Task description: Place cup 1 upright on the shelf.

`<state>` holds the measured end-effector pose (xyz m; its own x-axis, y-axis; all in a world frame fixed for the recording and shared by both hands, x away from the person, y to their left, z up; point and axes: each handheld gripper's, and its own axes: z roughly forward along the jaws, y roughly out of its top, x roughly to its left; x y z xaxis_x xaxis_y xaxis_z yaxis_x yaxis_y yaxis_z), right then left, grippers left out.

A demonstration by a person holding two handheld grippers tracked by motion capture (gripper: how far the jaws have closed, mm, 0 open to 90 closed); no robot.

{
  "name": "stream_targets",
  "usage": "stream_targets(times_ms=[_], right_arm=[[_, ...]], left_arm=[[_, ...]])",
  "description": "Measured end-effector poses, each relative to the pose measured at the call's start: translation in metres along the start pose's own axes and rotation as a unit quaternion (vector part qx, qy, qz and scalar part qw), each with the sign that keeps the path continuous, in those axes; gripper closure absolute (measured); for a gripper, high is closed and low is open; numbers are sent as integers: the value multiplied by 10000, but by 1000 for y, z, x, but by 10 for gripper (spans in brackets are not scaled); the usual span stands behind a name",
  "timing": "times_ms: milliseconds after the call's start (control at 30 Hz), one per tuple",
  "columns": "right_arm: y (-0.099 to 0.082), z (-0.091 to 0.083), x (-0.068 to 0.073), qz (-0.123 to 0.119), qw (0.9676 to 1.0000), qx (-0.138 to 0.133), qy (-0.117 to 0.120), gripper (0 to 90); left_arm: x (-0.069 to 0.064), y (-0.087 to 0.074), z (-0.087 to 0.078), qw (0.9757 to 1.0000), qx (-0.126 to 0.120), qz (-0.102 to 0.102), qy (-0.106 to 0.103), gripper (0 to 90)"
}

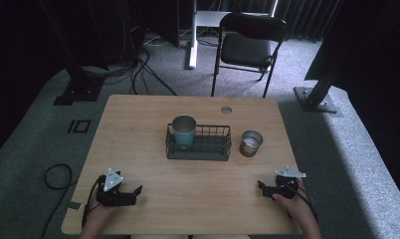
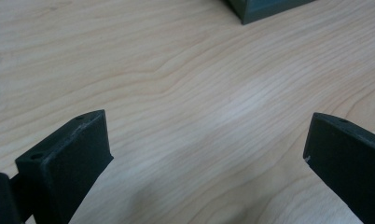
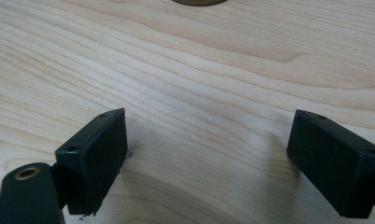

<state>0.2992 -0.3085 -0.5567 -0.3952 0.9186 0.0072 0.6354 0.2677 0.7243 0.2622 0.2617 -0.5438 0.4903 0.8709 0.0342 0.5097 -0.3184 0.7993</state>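
Observation:
A dark wire basket (image 1: 208, 149) stands at the middle of the wooden table (image 1: 153, 114). A teal cup with a metal rim (image 1: 183, 130) stands upright in its left end. A smaller metal cup (image 1: 250, 143) stands on the table just right of the basket. My left gripper (image 1: 133, 193) rests near the front left edge, held by a hand, with nothing between its fingers. In the left gripper view the left gripper (image 2: 206, 123) stands open over bare wood, with the basket's corner (image 2: 265, 9) ahead. My right gripper (image 1: 261, 186) sits at the front right; the right gripper (image 3: 208, 119) is open, the metal cup's base (image 3: 199, 2) beyond it.
A round grommet hole (image 1: 226, 110) marks the table's far edge. Behind the table a black folding chair (image 1: 250, 45) stands on the grey carpet. A cable loop (image 1: 56, 177) lies on the floor at the left, and dark frame posts (image 1: 320, 74) rise on both sides.

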Motion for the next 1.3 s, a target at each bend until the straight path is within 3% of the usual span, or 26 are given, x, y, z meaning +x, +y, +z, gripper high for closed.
stream_targets(times_ms=[133, 233, 300, 433, 533, 733, 933, 1300], right_arm=[[0, 0, 0, -1, 10000, 1, 0, 118], [0, 0, 0, -1, 10000, 2, -2, 118], [0, 0, 0, 0, 10000, 1, -1, 118], [0, 0, 0, 1, 10000, 0, 1, 118], [0, 0, 0, -1, 10000, 4, -2, 118], [0, 0, 0, 0, 10000, 0, 0, 118], [0, 0, 0, 0, 10000, 0, -1, 118], [0, 0, 0, 0, 10000, 0, 1, 118]], left_arm=[[5, -4, -3, 9999, 87, 104, 5, 13], [9, -7, -4, 9997, 214, 41, -67, 13], [12, -9, -5, 9994, 331, 127, -43, 13], [17, -13, -7, 9990, 439, 108, -29, 13], [22, -14, -8, 9990, 437, 1, 21, 13], [31, -18, -10, 9980, 475, -287, 317, 13], [41, -22, -12, 9940, 626, -586, 685, 13], [48, -23, -10, 9861, 835, -978, 1048, 13]])
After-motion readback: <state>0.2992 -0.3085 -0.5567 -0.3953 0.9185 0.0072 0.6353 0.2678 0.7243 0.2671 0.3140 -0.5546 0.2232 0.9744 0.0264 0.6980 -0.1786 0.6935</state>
